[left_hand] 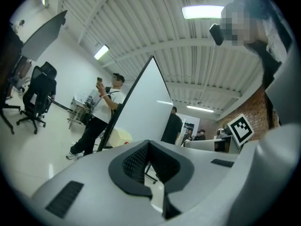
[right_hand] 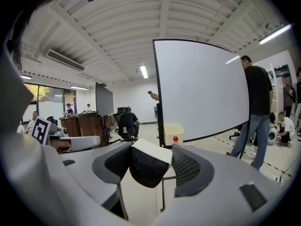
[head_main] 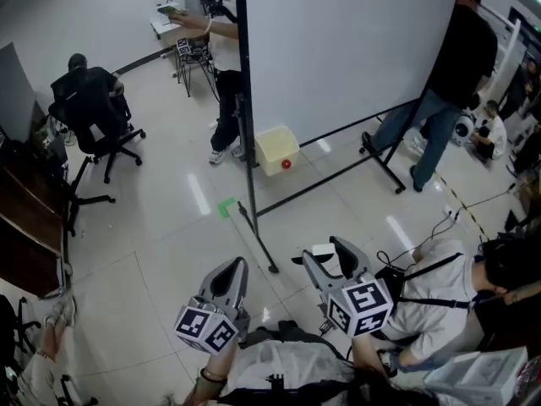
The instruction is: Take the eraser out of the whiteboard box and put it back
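The eraser (right_hand: 149,160), white on top with a black mesh underside, sits between the jaws of my right gripper (right_hand: 150,155), which is shut on it. In the head view the eraser (head_main: 324,250) shows as a white patch in the right gripper (head_main: 334,259), low and well short of the whiteboard (head_main: 347,49). The pale yellow whiteboard box (head_main: 276,149) hangs at the board's lower left corner, with a small red object (head_main: 286,164) on its front. The box (right_hand: 173,134) lies straight ahead of the right jaws. My left gripper (head_main: 228,276) is shut with nothing in it, beside the right one.
The whiteboard's black floor leg (head_main: 258,239) runs toward me between the two grippers. A person with a phone (head_main: 221,57) stands left of the board and another (head_main: 456,74) at its right end. An office chair (head_main: 93,112) stands far left; a person sits at lower right (head_main: 439,299).
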`<state>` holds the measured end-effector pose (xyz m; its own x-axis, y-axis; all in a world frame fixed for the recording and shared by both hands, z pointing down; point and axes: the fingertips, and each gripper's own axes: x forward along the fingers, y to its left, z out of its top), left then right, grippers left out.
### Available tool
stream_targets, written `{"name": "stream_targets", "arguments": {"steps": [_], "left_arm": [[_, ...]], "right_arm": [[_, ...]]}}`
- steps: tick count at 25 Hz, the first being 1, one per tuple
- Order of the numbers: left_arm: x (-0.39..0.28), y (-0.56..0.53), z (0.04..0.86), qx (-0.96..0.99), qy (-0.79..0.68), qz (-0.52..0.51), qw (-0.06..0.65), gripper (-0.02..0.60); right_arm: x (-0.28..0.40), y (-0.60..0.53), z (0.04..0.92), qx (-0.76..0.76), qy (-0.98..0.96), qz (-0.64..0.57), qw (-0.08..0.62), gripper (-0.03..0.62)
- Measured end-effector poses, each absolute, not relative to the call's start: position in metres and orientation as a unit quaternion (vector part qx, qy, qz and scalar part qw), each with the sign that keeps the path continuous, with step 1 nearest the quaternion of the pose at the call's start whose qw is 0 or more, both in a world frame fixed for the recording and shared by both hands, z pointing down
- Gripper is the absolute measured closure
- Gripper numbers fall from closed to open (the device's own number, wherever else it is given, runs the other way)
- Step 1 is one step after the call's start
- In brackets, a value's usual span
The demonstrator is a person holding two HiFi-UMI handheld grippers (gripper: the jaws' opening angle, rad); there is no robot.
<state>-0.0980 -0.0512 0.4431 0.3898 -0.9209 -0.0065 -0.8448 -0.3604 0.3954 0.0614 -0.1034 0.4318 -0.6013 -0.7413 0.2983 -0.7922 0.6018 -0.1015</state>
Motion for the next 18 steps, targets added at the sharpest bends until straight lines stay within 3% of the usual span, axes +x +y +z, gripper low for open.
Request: {"name": "stream_targets", "arguments": {"steps": [10, 18], "left_arm": [[-0.057, -0.047, 0.439, 0.834, -0.519, -0.110, 0.154, 0.595], [-0.061, -0.043, 0.442, 0.820, -0.537, -0.113, 0.165, 0.594]], "right_arm": [[0.084, -0.105, 0.432, 0.429, -0.889, 0.116, 0.109, 0.322], [0.084, -0.104, 0.436, 0.418, -0.894, 0.117, 0.111, 0.322]]}}
